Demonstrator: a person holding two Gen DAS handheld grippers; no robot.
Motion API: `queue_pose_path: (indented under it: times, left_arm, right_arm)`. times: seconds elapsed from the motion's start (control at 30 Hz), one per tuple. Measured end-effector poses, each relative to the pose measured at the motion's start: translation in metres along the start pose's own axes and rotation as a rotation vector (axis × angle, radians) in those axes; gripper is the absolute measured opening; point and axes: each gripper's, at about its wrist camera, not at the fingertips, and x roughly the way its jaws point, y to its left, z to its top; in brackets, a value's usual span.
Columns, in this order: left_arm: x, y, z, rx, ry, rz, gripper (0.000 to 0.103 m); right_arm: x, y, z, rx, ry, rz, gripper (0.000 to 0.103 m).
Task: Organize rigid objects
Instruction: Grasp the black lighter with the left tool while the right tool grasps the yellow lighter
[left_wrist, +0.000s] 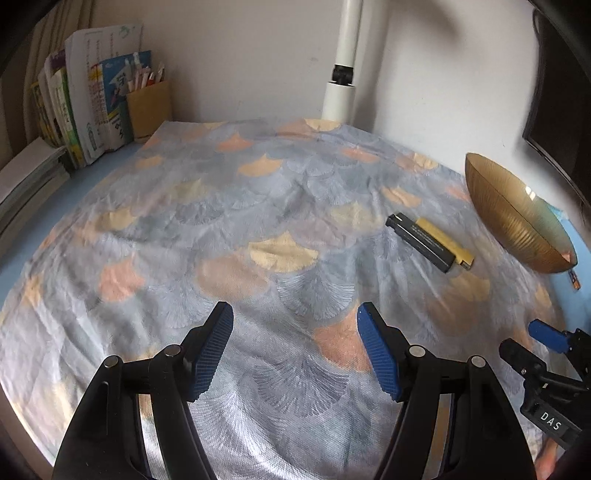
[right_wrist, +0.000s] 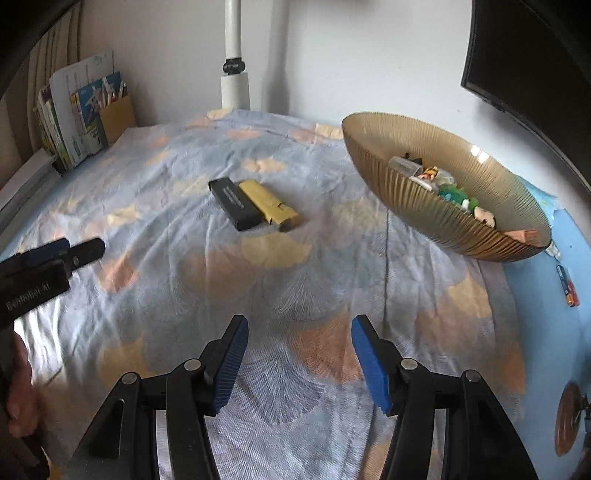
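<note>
Left gripper (left_wrist: 295, 314): jaws apart, empty; side label unclear, perhaps "GenRobot.AI".
Right gripper (right_wrist: 299, 326): jaws apart, empty; tag reads "DAS".
Black lighter (right_wrist: 234, 203): touching yellow lighter (right_wrist: 267, 203), on patterned cloth (right_wrist: 258, 295), print unreadable.
Amber bowl (right_wrist: 417, 206): right of lighters, holding small items.

Both tilt downward with nothing between the blue pads: the left hand-held gripper (left_wrist: 295, 314) gapes, and the right hand-held gripper (right_wrist: 300, 326) stands parted.

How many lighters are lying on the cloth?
2. A black lighter and a yellow lighter lie touching, side by side, mid-cloth, left of the bowl. More may be hidden in the bowl.
</note>
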Motion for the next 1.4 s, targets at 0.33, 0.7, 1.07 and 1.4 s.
queue_pose_path:
  times: [0.33,0.7,1.07,1.4]
  left_arm:
    - [0.004,-0.006,-0.002,0.027,0.017,0.018,0.068]
    - [0.007,-0.015,-0.003,0.082,0.068,0.016,0.068]
    - [0.035,-0.093,0.027,0.226,0.152,-0.096,0.068]
    - [0.069,-0.123,0.042,0.228,0.173,-0.145,0.067]
  right_arm:
    - [0.002,-0.008,0.001,0.036,-0.01,0.037,0.06]
    - [0.002,-0.008,0.002,0.038,0.003,0.028,0.061]
    - [0.017,-0.033,0.038,0.109,0.172,0.127,0.053]
    - [0.039,-0.041,0.047,0.037,0.176,0.139,0.048]
